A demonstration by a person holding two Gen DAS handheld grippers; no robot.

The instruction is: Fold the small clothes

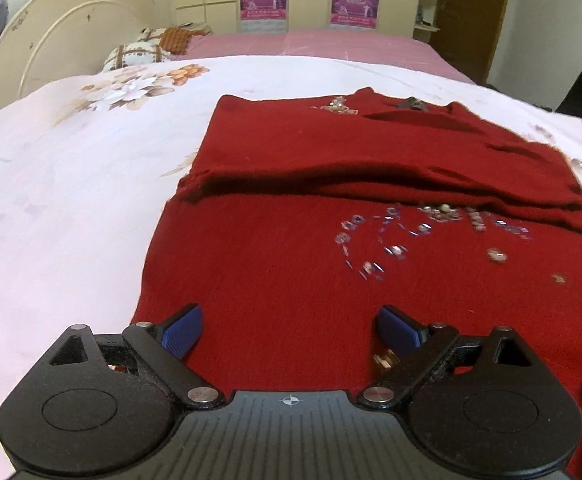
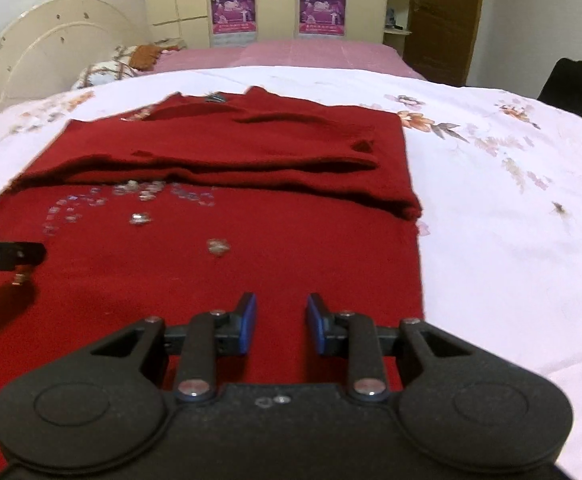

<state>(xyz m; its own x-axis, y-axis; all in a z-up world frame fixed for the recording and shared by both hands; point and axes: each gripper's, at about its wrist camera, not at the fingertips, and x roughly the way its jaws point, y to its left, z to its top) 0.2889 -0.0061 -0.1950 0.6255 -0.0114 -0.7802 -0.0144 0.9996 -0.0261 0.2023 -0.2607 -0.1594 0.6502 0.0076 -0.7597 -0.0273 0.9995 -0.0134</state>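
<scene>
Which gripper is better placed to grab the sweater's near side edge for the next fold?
Left, probably. The left gripper hangs wide open beside the sweater's left edge; the right gripper sits further inside the cloth, narrower.

The sweater [image 1: 275, 248] is deep red with silvery beads [image 1: 395, 236]. The bedspread [image 1: 59, 184] is pale pink with orange flowers. Black grippers carry blue pads [image 2: 247, 322].
</scene>
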